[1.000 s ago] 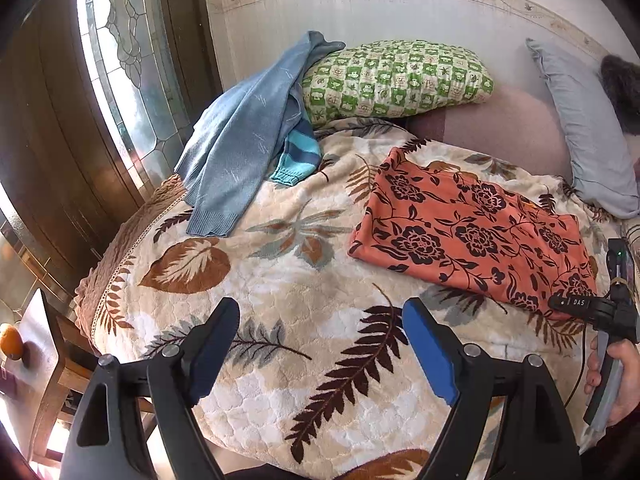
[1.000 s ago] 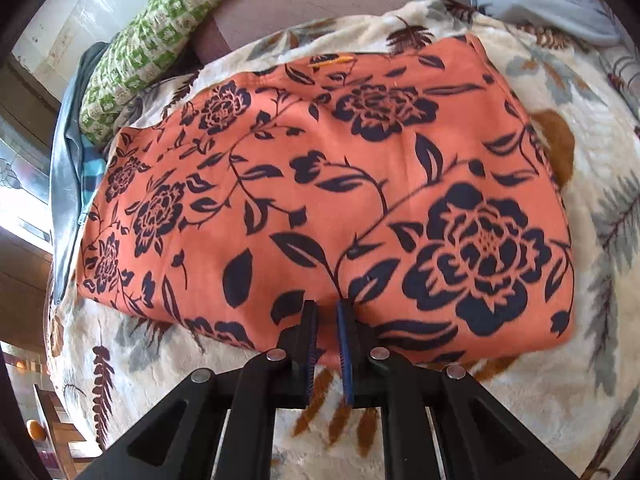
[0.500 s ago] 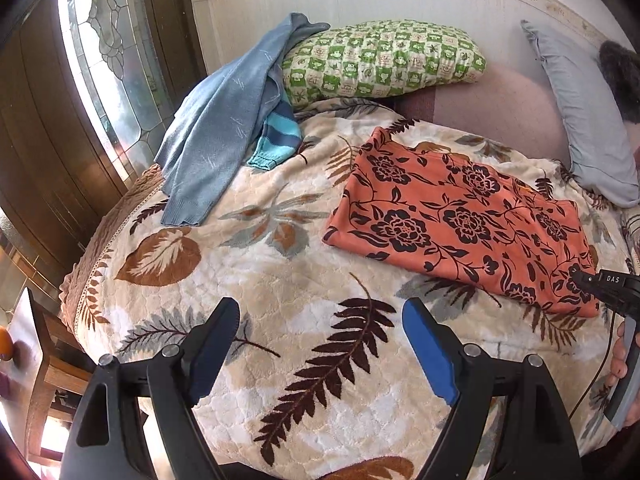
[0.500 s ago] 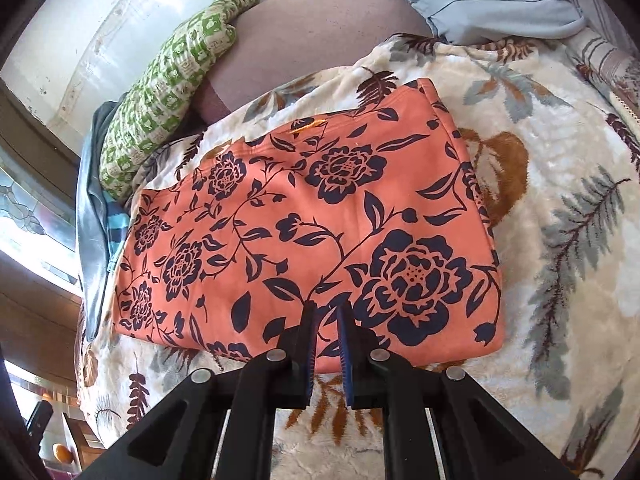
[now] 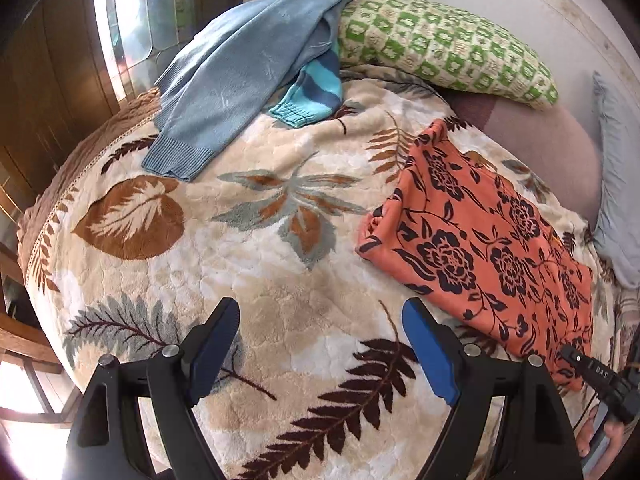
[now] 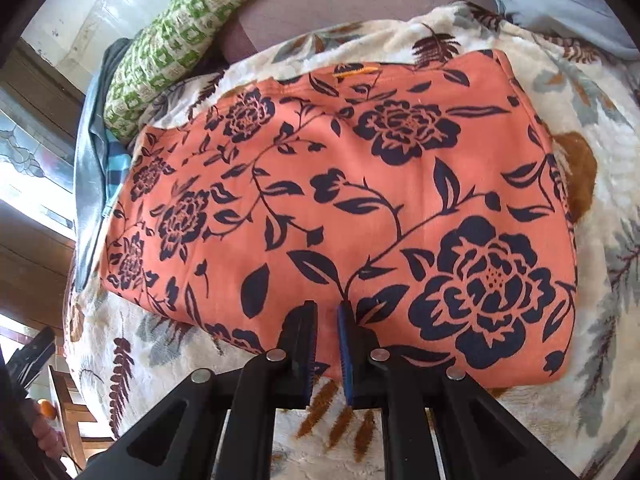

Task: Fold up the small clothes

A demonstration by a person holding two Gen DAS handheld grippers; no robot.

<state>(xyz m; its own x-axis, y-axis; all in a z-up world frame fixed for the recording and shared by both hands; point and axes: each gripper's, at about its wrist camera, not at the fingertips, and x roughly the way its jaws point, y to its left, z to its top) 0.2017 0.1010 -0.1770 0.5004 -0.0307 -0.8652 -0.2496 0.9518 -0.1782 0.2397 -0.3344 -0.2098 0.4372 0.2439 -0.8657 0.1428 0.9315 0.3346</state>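
Observation:
An orange garment with dark flowers (image 5: 484,240) lies folded flat on the leaf-patterned blanket (image 5: 256,240); it fills the right wrist view (image 6: 340,208). My left gripper (image 5: 320,320) is open and empty, hovering above the blanket left of the garment's near corner. My right gripper (image 6: 327,312) has its jaws nearly closed with a narrow gap, over the garment's near edge; nothing is clamped between them. A blue sweater (image 5: 248,60) and a striped teal garment (image 5: 316,92) lie piled at the far left.
A green patterned pillow (image 5: 440,44) and a grey pillow (image 5: 616,168) lie along the white wall. A stained-glass window (image 5: 128,20) and wood panelling are at left. A wooden chair (image 6: 76,416) stands beside the bed.
The left gripper has swung left and moved closer to the blanket, so the garment now sits further right. The right gripper pulled back, then came down close over the garment's near edge again.

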